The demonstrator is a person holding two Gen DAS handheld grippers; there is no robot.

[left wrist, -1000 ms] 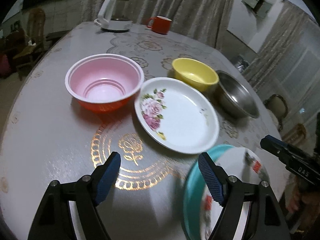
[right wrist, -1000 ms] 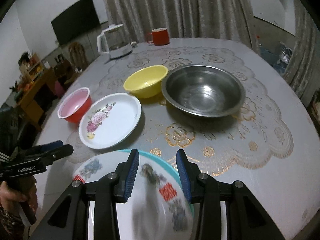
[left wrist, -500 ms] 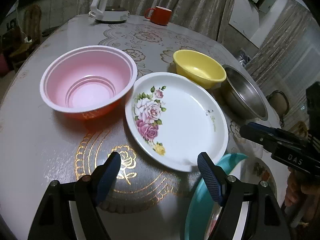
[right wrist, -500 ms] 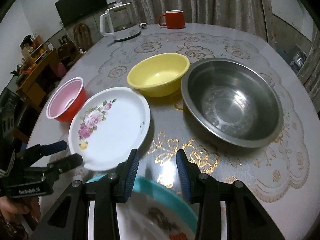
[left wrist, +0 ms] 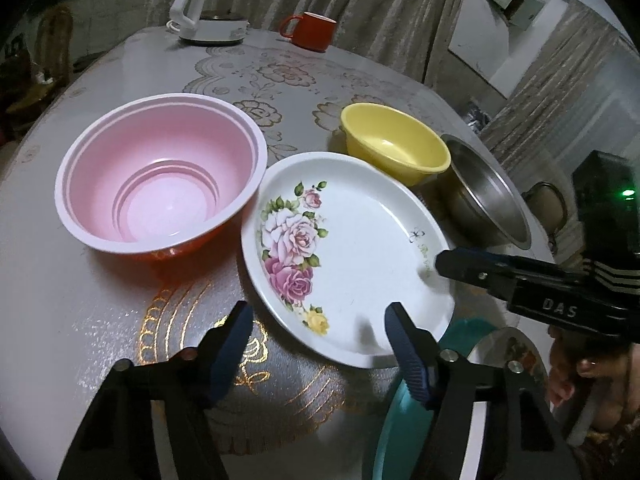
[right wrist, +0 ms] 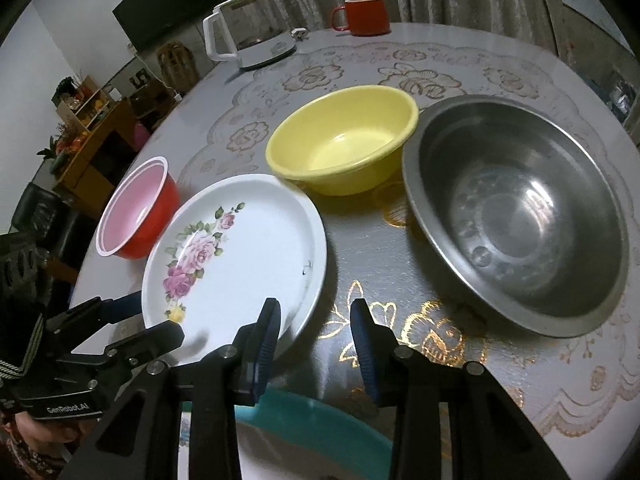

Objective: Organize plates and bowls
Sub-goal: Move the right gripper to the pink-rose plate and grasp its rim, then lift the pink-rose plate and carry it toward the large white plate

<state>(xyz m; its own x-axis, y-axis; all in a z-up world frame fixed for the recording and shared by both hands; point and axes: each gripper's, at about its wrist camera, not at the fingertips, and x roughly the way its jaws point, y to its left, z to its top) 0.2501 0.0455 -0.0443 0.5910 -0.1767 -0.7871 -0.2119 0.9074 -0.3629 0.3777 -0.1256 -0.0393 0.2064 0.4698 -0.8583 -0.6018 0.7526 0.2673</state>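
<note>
Both tools gaped empty: the left tool [left wrist: 318, 330] over the rose plate's [left wrist: 360, 248] six-o'clock rim. The right tool [right wrist: 315, 330] hovered above a teal-rimmed plate [right wrist: 320, 416], steel basin [right wrist: 516, 216] at one o'clock.

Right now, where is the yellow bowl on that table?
In the right wrist view the yellow bowl sits mid-table, just left of the steel basin and behind the flowered plate; the red mug stands far behind it.

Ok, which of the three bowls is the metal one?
The wide grey steel bowl, rightmost on the table beside the yellow plastic bowl; the third bowl is pink inside, red outside.
</note>
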